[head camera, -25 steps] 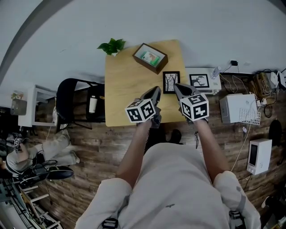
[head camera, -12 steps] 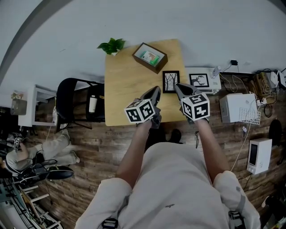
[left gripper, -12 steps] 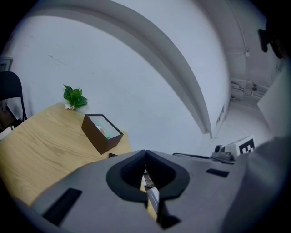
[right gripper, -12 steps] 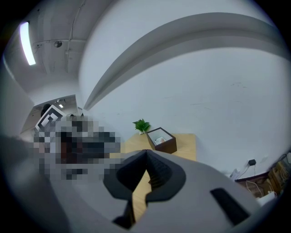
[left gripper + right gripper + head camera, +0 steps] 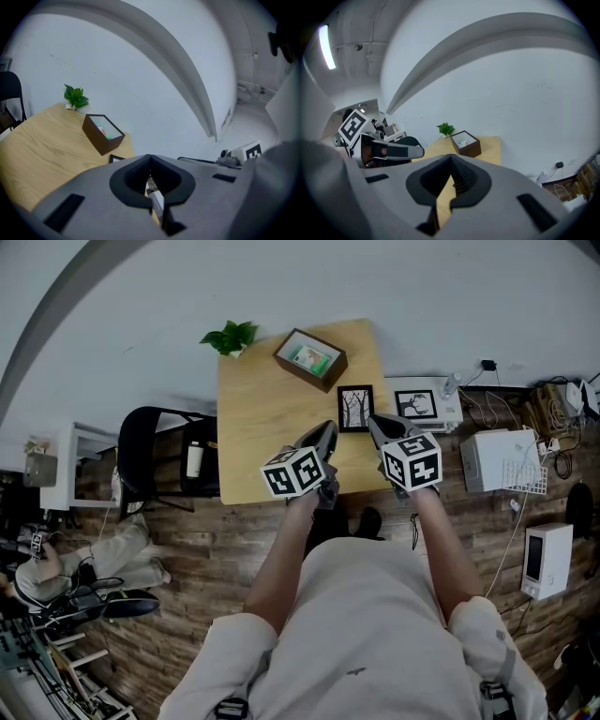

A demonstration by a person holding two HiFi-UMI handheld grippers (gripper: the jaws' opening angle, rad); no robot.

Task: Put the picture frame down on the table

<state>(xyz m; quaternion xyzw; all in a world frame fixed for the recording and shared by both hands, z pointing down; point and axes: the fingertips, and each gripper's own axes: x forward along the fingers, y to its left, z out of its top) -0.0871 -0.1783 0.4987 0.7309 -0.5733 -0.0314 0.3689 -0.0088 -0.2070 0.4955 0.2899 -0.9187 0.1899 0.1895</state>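
A small black picture frame (image 5: 357,409) with a tree print sits on the wooden table (image 5: 262,427) near its right edge; only its corner (image 5: 116,158) shows in the left gripper view. My left gripper (image 5: 327,428) hovers over the table's near part, just left of the frame, shut and empty, its jaws meeting at the tips (image 5: 150,157). My right gripper (image 5: 372,422) is just right of the frame at the table's edge, also shut with nothing in it (image 5: 451,157). A deep brown box frame (image 5: 310,359) stands at the far side of the table.
A potted green plant (image 5: 228,337) stands at the table's far left corner. A black chair (image 5: 155,451) is left of the table. To the right, a white low unit bears another framed picture (image 5: 418,406); white boxes (image 5: 497,463) and cables lie on the floor.
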